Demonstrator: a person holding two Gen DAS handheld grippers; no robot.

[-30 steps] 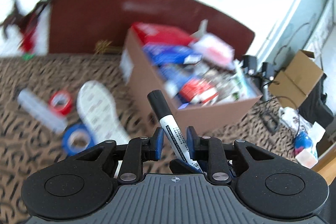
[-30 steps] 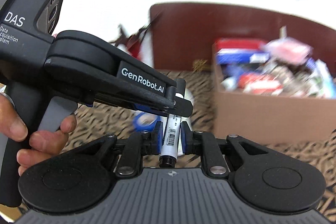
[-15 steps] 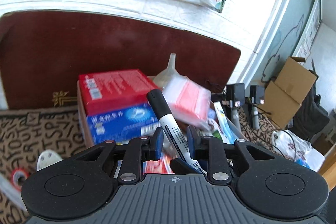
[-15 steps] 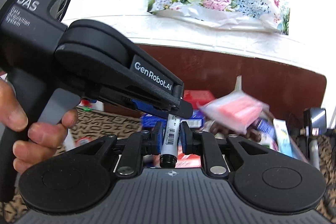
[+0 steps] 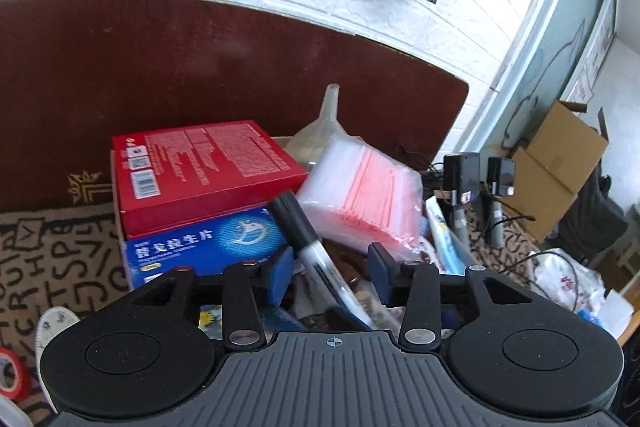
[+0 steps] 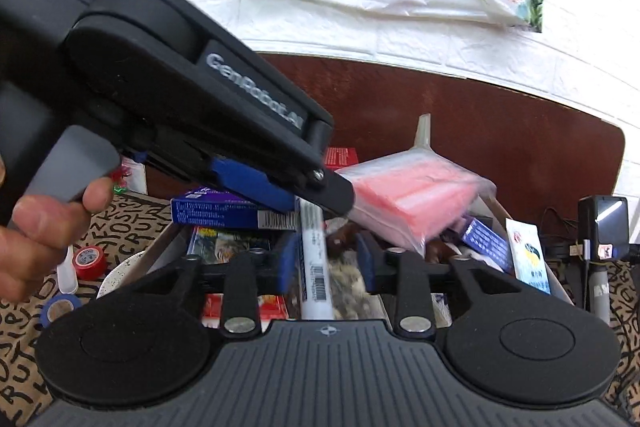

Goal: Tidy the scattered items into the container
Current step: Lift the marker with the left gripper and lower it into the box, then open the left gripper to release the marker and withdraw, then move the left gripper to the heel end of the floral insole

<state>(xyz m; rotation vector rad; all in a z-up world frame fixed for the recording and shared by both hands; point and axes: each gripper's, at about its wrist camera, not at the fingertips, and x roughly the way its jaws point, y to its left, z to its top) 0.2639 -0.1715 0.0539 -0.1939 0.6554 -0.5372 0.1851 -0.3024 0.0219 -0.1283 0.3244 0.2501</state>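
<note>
Two grippers are being held over the cardboard box (image 5: 120,227) at once, and both sets of jaws are being opened. Between the parted blue pads of the left gripper (image 5: 330,263) a black-capped marker (image 5: 298,227) is lying tilted, touching the left pad at most and clear of the right one. In the right wrist view the same marker (image 6: 314,259) is seen between the jaws of the right gripper (image 6: 328,259), close against its left pad, no longer squeezed. Below it the box is being shown crammed: a red carton (image 5: 200,163), a blue carton (image 5: 200,243) and a pack of pink-striped bags (image 5: 360,191).
</note>
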